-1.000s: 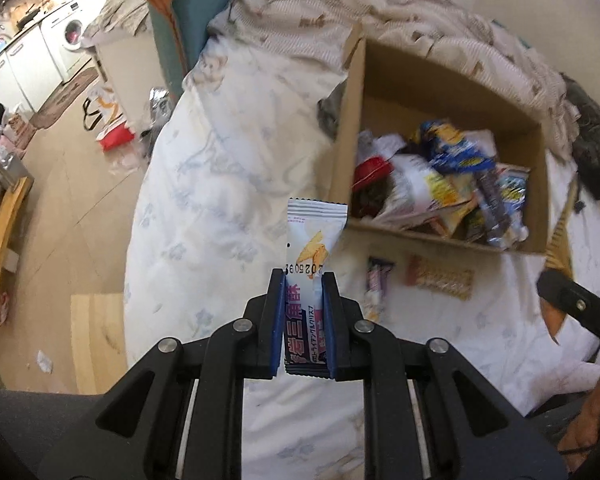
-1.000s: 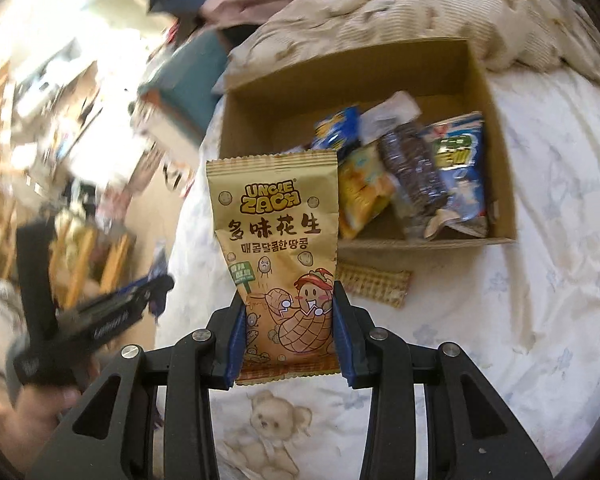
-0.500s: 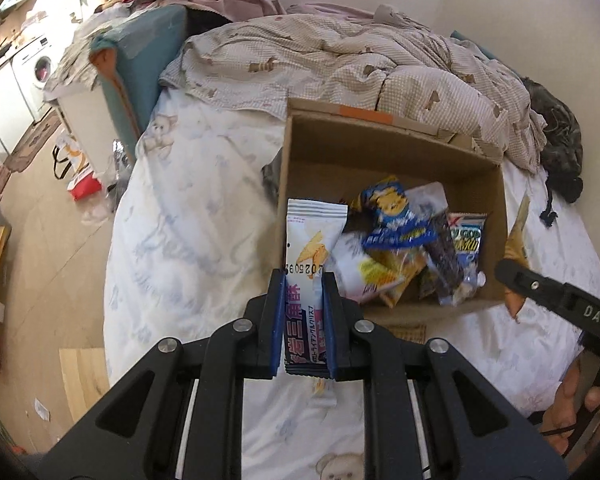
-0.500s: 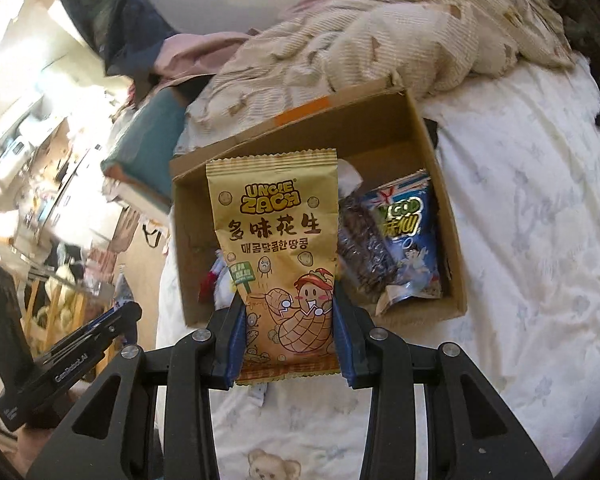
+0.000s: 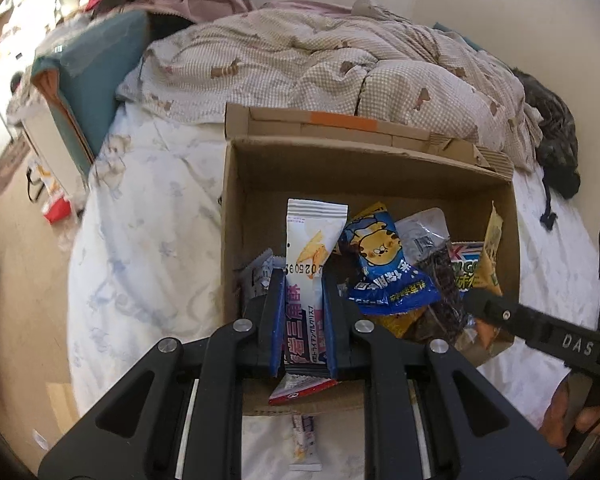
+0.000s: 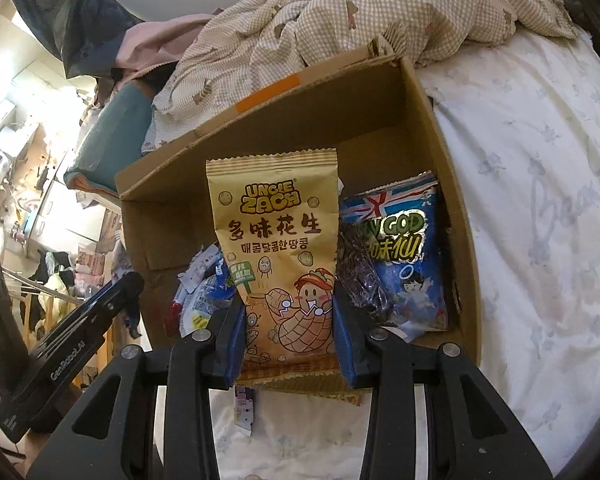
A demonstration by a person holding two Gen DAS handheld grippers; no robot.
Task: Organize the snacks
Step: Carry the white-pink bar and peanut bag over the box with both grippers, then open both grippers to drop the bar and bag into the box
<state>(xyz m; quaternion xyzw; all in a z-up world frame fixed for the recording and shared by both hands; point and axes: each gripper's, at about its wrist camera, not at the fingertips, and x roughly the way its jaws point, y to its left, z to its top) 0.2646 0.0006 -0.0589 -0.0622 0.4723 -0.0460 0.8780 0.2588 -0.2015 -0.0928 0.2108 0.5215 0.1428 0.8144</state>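
Two tongs grip snack packets above cardboard box (image 5: 236, 216).

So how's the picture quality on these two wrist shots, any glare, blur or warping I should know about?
Left wrist view: fisheye bends the bed edge, dark vignette at the corners; the room at far left is overexposed and soft, while the white snack packet in the left gripper is sharp. Right wrist view: same warping; the left background is washed out, the peanut bag in the right gripper reads clearly.

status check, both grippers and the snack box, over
Left gripper shut on white snack stick. Right gripper shut on peanut bag. Both over cardboard box. Nothing blocking.
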